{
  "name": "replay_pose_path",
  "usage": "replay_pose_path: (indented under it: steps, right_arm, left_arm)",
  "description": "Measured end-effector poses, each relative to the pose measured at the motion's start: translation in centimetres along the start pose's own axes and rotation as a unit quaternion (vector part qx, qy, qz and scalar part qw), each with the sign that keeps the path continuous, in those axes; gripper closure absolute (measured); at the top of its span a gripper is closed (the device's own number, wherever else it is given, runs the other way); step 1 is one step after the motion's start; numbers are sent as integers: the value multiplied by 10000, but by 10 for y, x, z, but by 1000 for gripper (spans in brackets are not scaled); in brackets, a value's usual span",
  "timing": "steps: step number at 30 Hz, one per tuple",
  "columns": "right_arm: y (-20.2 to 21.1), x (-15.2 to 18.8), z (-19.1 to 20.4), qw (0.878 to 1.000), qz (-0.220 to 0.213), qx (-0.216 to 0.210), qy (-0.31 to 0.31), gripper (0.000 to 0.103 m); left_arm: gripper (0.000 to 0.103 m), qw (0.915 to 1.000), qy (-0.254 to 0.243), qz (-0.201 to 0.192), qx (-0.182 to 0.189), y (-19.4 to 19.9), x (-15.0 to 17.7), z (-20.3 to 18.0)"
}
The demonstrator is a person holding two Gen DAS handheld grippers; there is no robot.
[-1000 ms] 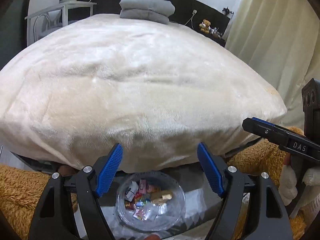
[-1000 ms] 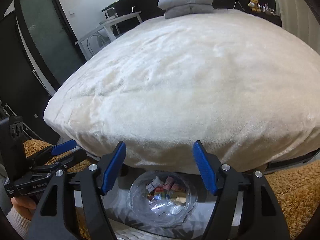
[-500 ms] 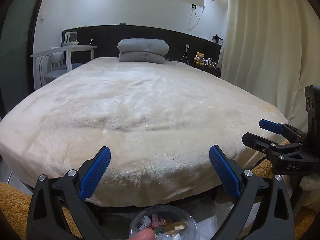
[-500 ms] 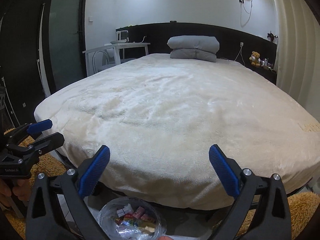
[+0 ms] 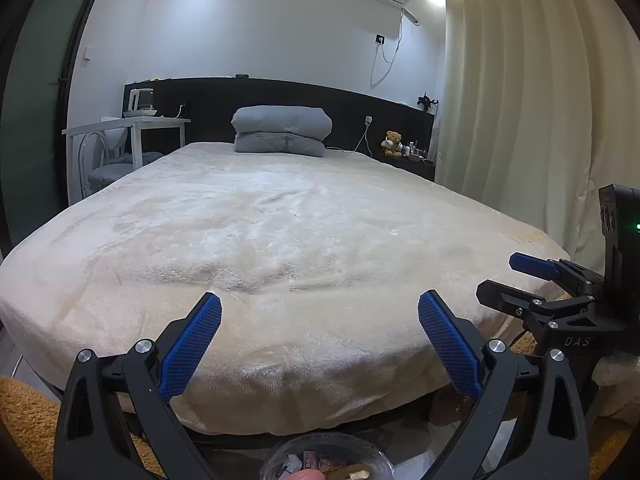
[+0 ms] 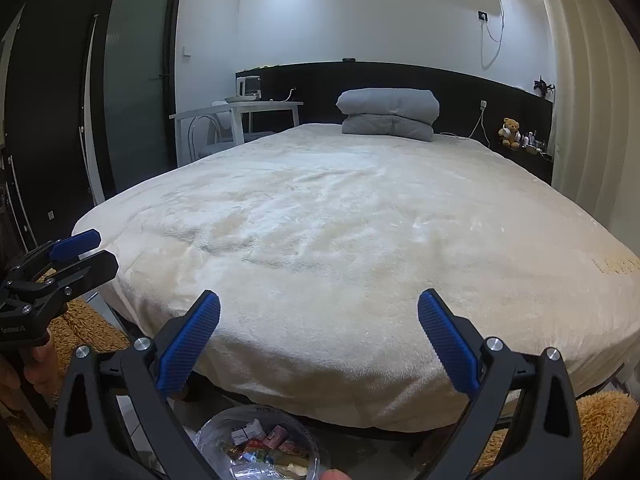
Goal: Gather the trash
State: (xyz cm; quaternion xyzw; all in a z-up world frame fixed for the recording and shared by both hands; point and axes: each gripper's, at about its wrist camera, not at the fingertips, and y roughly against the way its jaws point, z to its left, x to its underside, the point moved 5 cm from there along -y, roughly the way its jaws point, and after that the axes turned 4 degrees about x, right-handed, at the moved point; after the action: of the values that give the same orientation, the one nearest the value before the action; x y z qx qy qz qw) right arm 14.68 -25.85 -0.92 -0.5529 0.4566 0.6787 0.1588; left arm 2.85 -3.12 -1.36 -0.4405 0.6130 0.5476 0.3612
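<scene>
Now both tools hang empty, the left gripper (image 5: pixel 320 344) and right gripper (image 6: pixel 319 342) spread wide. Wrappers lie in the clear bag (image 6: pixel 256 444) at six o'clock, below the bed (image 6: pixel 360 240). Probably best: scan the blanket for stray pieces before dipping again.

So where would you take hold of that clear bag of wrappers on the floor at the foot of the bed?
By its open rim, coming from above. The clear bag sits mouth-up on the floor just in front of the bed, wrappers loose inside, so pinching the thin upper edge should keep them in. Both the right tongs and the left tongs are open and empty.
</scene>
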Motion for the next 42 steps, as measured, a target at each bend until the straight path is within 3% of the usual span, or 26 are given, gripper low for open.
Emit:
replay_pose_path:
  steps: [12,42]
  right_arm:
    - [4,-2,3,9998,-51,-174,18,5]
    - [3,0,9,9997,-58,-130,203,5]
  left_arm:
    - [6,10000,21,23,-76,-1,0,0]
    - [6,9998,-176,4,-114,1,1,-6]
